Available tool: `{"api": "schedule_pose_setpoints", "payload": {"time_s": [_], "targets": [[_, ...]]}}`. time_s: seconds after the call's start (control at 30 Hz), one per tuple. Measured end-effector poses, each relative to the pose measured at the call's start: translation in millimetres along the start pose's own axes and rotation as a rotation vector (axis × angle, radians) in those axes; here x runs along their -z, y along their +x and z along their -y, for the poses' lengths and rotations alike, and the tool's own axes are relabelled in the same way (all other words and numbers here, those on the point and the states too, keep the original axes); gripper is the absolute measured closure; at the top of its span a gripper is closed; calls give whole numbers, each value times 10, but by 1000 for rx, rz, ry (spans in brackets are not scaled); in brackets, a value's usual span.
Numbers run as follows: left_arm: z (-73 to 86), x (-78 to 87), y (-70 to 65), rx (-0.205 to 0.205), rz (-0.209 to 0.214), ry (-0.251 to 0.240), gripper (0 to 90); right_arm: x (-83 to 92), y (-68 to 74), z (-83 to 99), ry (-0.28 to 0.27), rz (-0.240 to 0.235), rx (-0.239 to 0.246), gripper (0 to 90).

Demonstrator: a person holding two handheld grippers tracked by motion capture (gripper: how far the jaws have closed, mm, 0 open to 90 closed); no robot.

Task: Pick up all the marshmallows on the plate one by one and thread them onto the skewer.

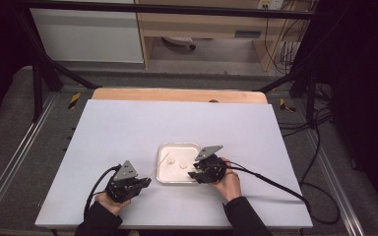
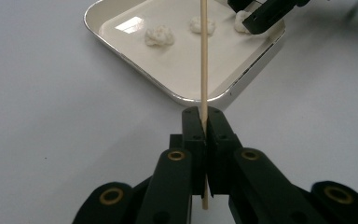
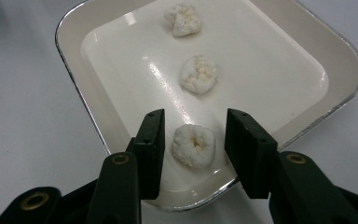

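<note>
Jaws of my right gripper [image 3: 193, 156] stand narrowed around, not yet touching, the nearest white lump [image 3: 194, 145] in the tray [image 3: 74, 88], while my left gripper [image 2: 204, 122] clamps the skewer [image 2: 204, 56] ready for spearing.

Black two-jaw left gripper [image 1: 145, 183] and right gripper [image 1: 193, 174], grey triangular plates on top, brass pivot screws, black cables, dark sleeves.

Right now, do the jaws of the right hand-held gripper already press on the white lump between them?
No, in the right gripper view a gap shows on each side of the white lump between the jaws.
</note>
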State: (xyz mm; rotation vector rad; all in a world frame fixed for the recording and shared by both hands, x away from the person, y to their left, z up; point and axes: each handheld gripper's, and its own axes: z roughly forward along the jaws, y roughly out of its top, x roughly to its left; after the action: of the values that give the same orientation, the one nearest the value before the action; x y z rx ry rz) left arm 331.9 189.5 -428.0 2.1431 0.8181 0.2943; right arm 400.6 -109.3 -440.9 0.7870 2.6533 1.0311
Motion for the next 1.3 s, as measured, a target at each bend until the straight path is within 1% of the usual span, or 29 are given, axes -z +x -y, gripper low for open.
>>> {"api": "schedule_pose_setpoints", "payload": {"time_s": [0.03,0.07,0.13,0.23,0.33,0.5,0.6,0.73,0.8,0.97,1.3], "targets": [[1,1,-1,0,0,-2,879,-14,4,-5,8,0,9,599],[1,3,-2,0,0,-3,879,-27,13,-9,17,0,7,608],[1,9,-3,1,0,-7,879,-34,17,-9,17,7,14,637],[1,9,-2,4,1,-10,879,-26,14,-9,21,8,9,677],[1,7,-4,5,3,-11,879,-25,15,-6,18,8,11,691],[2,3,-13,7,7,-17,879,-16,-2,-12,14,-2,-7,703],[0,2,-22,7,10,-22,879,23,-8,-28,-4,-20,-30,704],[0,-10,-39,8,15,-24,879,123,-24,-69,-48,-53,-61,706],[-1,-17,-52,6,16,-27,879,188,-33,-93,-79,-70,-70,707],[-3,-31,-80,4,23,-40,879,332,-39,-136,-144,-97,-94,709],[-2,-52,-108,9,28,-57,879,572,-40,-224,-307,-178,-172,714]]}}
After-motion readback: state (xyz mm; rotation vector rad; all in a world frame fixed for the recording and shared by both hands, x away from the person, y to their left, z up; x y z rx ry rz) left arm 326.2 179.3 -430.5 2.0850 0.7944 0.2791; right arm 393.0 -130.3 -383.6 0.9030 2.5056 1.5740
